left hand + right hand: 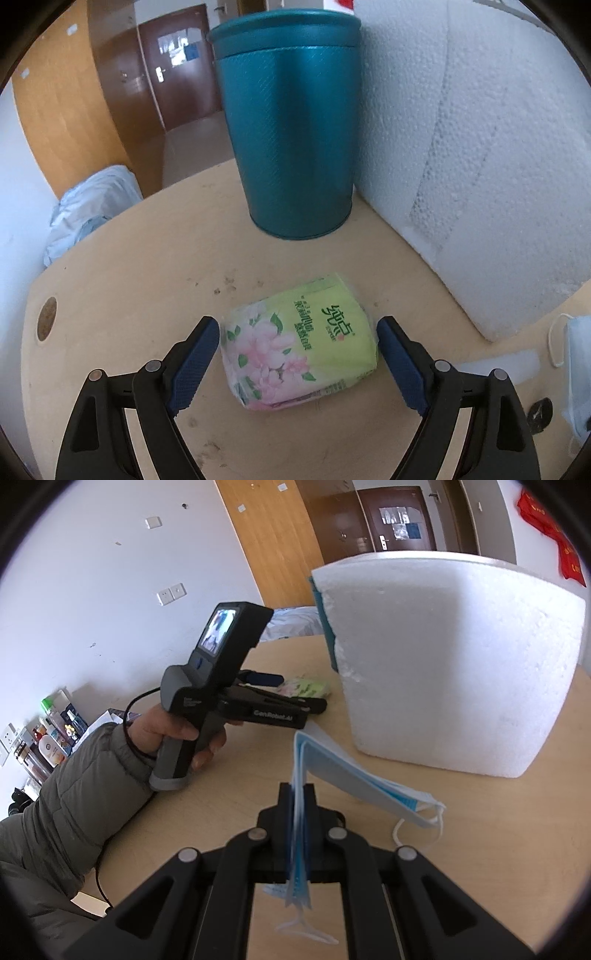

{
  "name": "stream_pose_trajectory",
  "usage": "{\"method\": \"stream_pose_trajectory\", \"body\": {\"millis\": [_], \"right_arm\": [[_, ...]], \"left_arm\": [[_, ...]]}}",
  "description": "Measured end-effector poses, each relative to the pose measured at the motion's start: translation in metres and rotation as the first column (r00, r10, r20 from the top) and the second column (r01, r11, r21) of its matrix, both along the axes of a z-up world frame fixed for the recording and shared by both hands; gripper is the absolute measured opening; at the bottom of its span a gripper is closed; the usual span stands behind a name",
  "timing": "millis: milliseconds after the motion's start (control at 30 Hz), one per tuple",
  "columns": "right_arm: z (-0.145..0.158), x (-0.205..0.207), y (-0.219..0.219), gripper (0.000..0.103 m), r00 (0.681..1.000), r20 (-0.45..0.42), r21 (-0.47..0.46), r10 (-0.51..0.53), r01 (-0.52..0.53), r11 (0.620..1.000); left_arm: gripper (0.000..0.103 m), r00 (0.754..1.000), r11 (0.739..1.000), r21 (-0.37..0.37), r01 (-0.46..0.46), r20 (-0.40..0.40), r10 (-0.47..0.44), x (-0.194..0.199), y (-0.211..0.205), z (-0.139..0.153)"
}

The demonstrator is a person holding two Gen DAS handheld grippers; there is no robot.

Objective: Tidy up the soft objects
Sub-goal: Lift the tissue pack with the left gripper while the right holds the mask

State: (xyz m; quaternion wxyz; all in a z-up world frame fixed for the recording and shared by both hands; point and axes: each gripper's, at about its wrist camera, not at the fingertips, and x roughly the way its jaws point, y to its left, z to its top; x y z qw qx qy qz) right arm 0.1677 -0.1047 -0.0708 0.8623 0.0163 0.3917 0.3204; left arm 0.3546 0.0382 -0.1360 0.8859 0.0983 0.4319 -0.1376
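Note:
A green and pink floral tissue pack (pixel 299 343) lies on the round wooden table (pixel 147 266). My left gripper (pixel 298 328) is open, one blue pad on each side of the pack, not squeezing it. The pack also shows in the right wrist view (pixel 306 687) beyond the left gripper (pixel 291 698). My right gripper (pixel 297 794) is shut on a stack of blue and white face masks (pixel 354 779), held above the table. The masks also show at the right edge of the left wrist view (pixel 576 365).
A tall teal canister (pixel 291 122) stands behind the pack. A large white foam box (pixel 480 147) stands to its right, also in the right wrist view (pixel 454 661). A person's sleeved arm (pixel 74 805) holds the left gripper. A bed lies beyond the table.

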Motion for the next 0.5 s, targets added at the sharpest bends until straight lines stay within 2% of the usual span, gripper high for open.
{"method": "stream_pose_trajectory", "body": {"millis": [133,267,500], "right_arm": [[0.001,-0.001,-0.006,0.007,1.000,0.001,0.006,-0.001,0.001,1.000],[0.001,0.003,-0.009,0.007,1.000,-0.004,0.011,-0.008,0.008,1.000],[0.004,0.010,-0.010,0.007,1.000,-0.001,0.016,0.001,-0.001,1.000]], "left_arm": [[0.086,0.998,0.996,-0.066,-0.052,-0.026,0.050,0.004,0.015,-0.008],[0.078,0.998,0.996,-0.064,-0.055,-0.011,0.055,-0.001,0.015,-0.013],[0.073,0.999,0.997,-0.063,-0.031,0.005,0.032,-0.012,0.014,-0.015]]}}
